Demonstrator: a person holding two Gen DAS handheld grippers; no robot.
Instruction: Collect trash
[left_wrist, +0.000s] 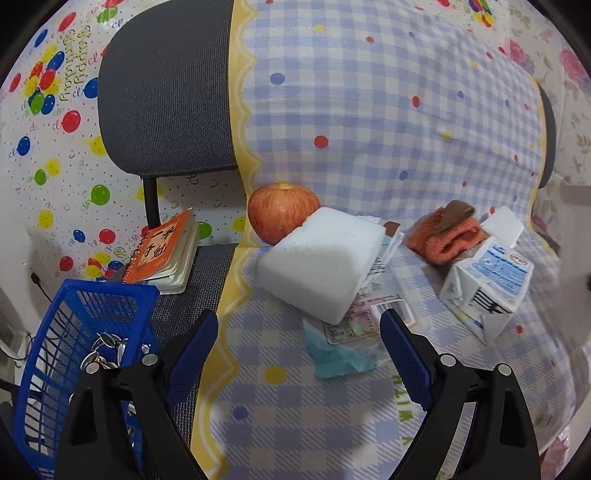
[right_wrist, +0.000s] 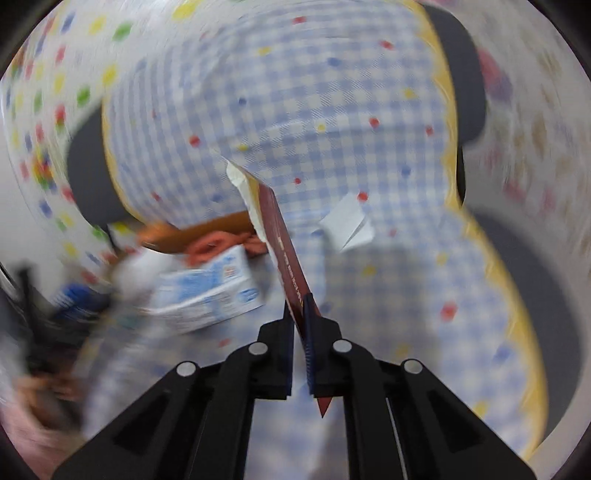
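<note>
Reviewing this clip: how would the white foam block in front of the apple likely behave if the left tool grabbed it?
The white foam block looks like packing foam, so probably very light for its bulk. Its surface seems soft and may dent or crumble under a hard pinch. It lies on wrappers and against the apple; lifting it could shift the wrappers or roll the apple.

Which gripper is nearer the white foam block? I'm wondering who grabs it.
Left. The left gripper hovers open just before the white foam block; the right gripper holds a dark red wrapper farther off.
</note>
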